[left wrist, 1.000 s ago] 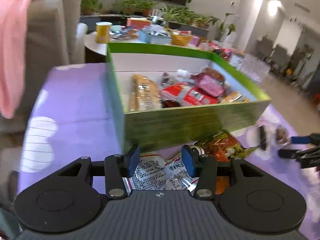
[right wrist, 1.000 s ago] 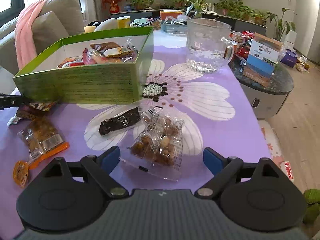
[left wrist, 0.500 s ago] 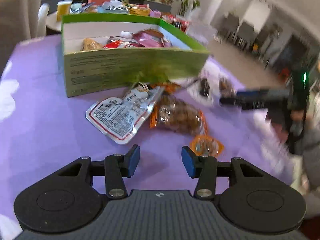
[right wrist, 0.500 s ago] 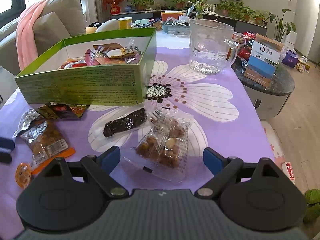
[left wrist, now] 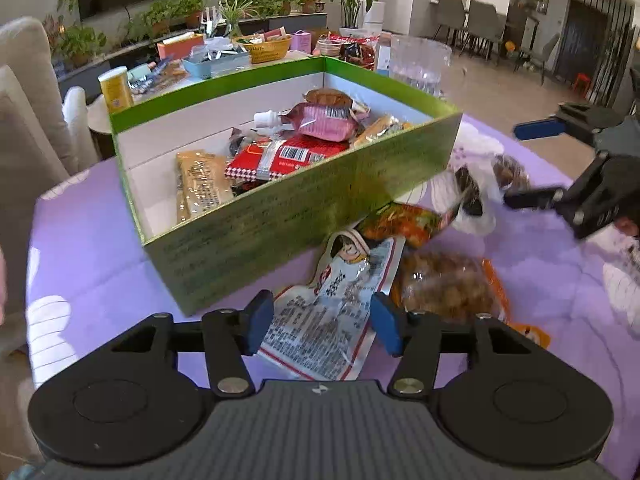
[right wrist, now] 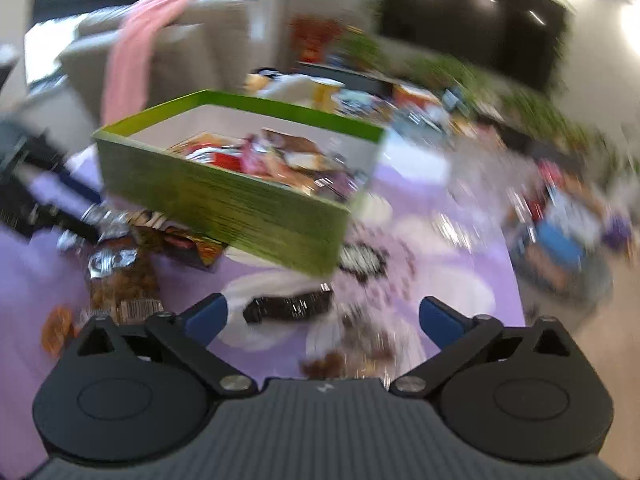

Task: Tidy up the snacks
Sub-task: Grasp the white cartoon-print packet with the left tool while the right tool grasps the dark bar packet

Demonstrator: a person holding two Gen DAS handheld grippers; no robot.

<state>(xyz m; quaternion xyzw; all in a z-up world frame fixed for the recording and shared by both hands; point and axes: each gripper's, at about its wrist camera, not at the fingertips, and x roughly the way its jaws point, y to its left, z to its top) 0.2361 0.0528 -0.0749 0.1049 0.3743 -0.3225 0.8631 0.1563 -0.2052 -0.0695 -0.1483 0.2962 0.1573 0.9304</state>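
A green box [left wrist: 280, 216] holding several snack packets stands on the purple tablecloth. In front of it lie a white-and-red packet [left wrist: 332, 320], an orange nut packet [left wrist: 448, 288] and a colourful packet [left wrist: 400, 220]. My left gripper [left wrist: 322, 326] hovers over the white-and-red packet; its jaws are opening and the pads do not press on it. The right wrist view is blurred. There my right gripper [right wrist: 322, 316] is opening wide above a dark bar packet [right wrist: 288, 306] and a clear nut bag [right wrist: 352, 352], holding nothing. The right gripper [left wrist: 520, 164] also shows at the right of the left wrist view.
A glass pitcher [left wrist: 420, 64] stands behind the box. A side table with a yellow can [left wrist: 116, 88] and a basket [left wrist: 272, 44] lies beyond. A sofa with a pink blanket [right wrist: 136, 52] is at the left. The left gripper [right wrist: 32, 196] appears at the left edge.
The left gripper pulled back from the box, then came in over the white-and-red packet with its jaws wider. The right gripper rolled, blurring its view, and its jaws spread further.
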